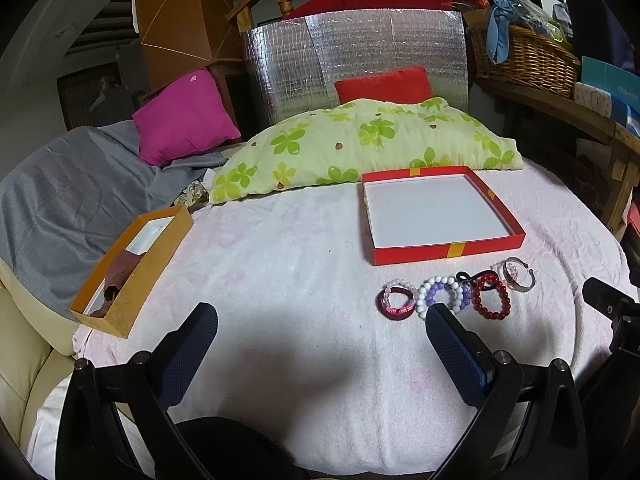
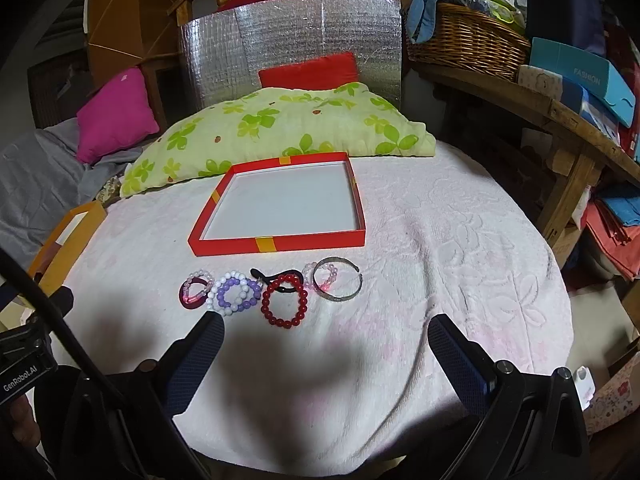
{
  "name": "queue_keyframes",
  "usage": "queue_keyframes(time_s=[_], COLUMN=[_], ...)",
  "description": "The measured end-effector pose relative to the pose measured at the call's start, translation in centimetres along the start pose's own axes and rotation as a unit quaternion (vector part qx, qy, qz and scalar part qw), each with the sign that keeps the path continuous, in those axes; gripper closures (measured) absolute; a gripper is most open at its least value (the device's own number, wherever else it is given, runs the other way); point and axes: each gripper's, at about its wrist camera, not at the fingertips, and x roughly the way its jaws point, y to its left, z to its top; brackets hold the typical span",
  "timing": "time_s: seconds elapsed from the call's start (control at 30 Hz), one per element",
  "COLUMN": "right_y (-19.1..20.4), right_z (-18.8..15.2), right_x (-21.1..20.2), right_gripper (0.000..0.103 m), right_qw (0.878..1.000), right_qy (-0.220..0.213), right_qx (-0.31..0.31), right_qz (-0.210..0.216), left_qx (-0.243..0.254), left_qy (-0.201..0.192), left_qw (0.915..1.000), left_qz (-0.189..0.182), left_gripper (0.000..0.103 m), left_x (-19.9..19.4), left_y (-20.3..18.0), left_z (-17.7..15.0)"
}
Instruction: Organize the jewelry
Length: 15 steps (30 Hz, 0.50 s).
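Both tongs are spread wide and holding nothing. The left tongs (image 1: pixel 320 320) hang over bare pink towel (image 1: pixel 280 272), with the right-hand finger tip just short of the bracelet row. The right tongs (image 2: pixel 326 330) sit low over the same towel, and the jewelry is just past them at about 11 o'clock.

The jewelry is laid out in one row on the towel, in front of the red box lid (image 2: pixel 280 242), which is open side up with a bare white inside. Going left to right in the right wrist view: a dark red band with clear beads (image 2: pixel 195 289), a white and purple bead bracelet (image 2: pixel 234 293) touching it, a black hair tie (image 2: pixel 276 279) behind, a red bead bracelet (image 2: pixel 284 301) overlapping that tie, then a pale pink bead ring (image 2: pixel 320 276) partly under a silver open bangle (image 2: pixel 338 284). From the left wrist view the same row sits at about 2 o'clock, with the red beads (image 1: pixel 491 297) and bangle (image 1: pixel 518 276) at the far right end.

Way over at 9 o'clock from the left tongs there's an orange box (image 1: pixel 132 268) at the towel's edge, with a brownish cloth inside and white lining showing. A green flowered pillow (image 1: pixel 360 140) lies behind the red lid at 12 o'clock.
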Motion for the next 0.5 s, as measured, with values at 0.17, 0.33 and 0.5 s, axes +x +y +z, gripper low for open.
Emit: queue_keyframes(time_s=[0.17, 0.33, 0.5], right_y=[-0.2, -0.6, -0.9], right_z=[0.3, 0.7, 1.2], right_x=[0.8, 2.2, 3.5], right_gripper=[0.0, 0.0, 0.0], right_qw=[1.0, 1.0, 1.0], right_qy=[0.002, 0.008, 0.014], right_qx=[0.002, 0.005, 0.009], right_qz=[0.003, 0.011, 0.015], left_qx=[0.003, 0.005, 0.006], left_qy=[0.004, 0.011, 0.017], left_qw=[1.0, 0.9999, 0.9998], left_qz=[-0.001, 0.0, 0.002], left_gripper=[0.0, 0.0, 0.0], left_x=[0.8, 1.8, 2.9], left_y=[-0.2, -0.3, -0.3], left_z=[0.0, 0.1, 0.2])
